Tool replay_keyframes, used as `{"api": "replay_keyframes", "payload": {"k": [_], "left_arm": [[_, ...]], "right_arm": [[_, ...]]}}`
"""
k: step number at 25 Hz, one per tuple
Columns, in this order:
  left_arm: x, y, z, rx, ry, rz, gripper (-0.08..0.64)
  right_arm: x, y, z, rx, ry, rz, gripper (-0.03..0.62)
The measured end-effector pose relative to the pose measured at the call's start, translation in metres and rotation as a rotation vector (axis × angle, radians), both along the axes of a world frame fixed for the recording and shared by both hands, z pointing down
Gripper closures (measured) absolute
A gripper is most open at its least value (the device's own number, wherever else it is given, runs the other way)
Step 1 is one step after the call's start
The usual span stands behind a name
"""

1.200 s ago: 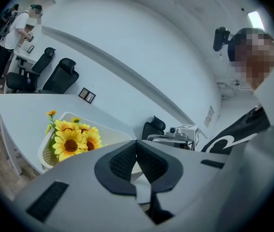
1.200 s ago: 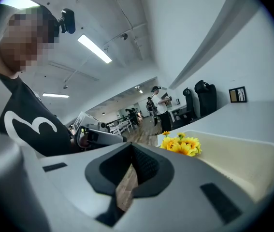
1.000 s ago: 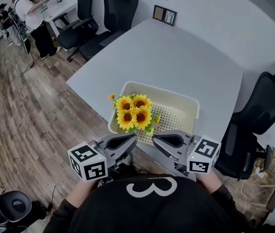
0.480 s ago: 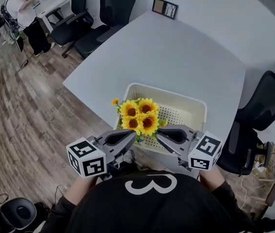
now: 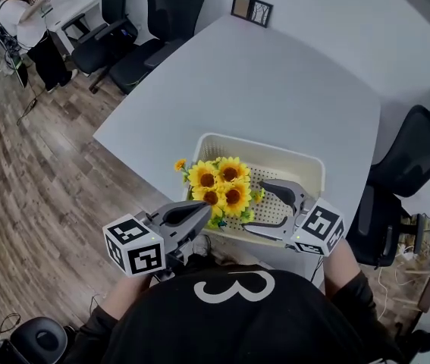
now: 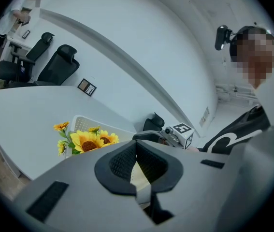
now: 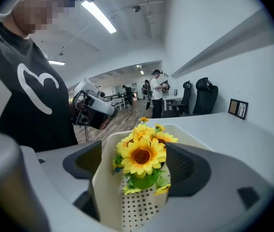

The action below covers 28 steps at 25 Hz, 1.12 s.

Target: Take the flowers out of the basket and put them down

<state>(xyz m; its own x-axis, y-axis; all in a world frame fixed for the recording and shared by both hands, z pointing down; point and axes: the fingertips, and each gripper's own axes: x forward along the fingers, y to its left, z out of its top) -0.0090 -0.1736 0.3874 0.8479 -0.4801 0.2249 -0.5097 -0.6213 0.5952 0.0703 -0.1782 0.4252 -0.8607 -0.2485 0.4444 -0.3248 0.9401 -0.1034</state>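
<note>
A bunch of yellow sunflowers (image 5: 221, 186) stands upright in the near left corner of a cream perforated basket (image 5: 298, 169) on the grey table (image 5: 275, 82). My right gripper (image 5: 266, 208) reaches over the basket's near rim, and its jaws are opening wide. In the right gripper view the sunflowers (image 7: 142, 156) and the basket's rim (image 7: 105, 178) show between the right gripper's (image 7: 139, 166) pads, with no pad pressing on them. My left gripper (image 5: 202, 212) hovers shut and empty at the near left of the flowers. The left gripper view shows the left gripper (image 6: 137, 172) with the sunflowers (image 6: 91, 140) beyond it.
The basket sits near the table's front edge, with wooden floor (image 5: 40, 180) to the left. Black office chairs stand at the right (image 5: 419, 150) and at the far side (image 5: 169, 6). A small picture frame (image 5: 249, 8) stands at the table's far edge. A person (image 5: 29, 21) stands far left.
My right gripper's jaws have gone from shut to wide apart, and it has moved forward over the basket's near rim. The left gripper has hardly moved.
</note>
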Motion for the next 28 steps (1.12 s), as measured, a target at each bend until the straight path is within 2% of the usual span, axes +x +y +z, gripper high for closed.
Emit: {"api": "replay_keyframes", "payload": {"k": [6,10,15,20,25,28], "left_arm": [[-0.006,-0.004,0.005,-0.019,0.002,0.003,0.548],[-0.011,-0.009,0.005,-0.027,0.015,-0.008,0.549],[-0.016,-0.012,0.005,-0.039,0.032,-0.010,0.549],[-0.022,-0.019,0.008,-0.049,0.037,-0.015,0.548],[-0.029,-0.027,0.007,-0.057,0.045,-0.045,0.549],[-0.033,-0.029,0.009,-0.070,0.065,-0.063,0.549]], "right_arm": [[-0.011,-0.004,0.030,0.012,0.138,-0.060,0.143],[-0.017,-0.015,0.048,0.017,0.189,-0.050,0.141],[-0.018,-0.025,0.076,0.034,0.303,-0.060,0.129],[-0.027,-0.032,0.099,0.011,0.347,-0.078,0.126],[-0.035,-0.039,0.112,0.048,0.384,-0.125,0.114],[-0.042,-0.045,0.120,0.059,0.353,-0.117,0.107]]}}
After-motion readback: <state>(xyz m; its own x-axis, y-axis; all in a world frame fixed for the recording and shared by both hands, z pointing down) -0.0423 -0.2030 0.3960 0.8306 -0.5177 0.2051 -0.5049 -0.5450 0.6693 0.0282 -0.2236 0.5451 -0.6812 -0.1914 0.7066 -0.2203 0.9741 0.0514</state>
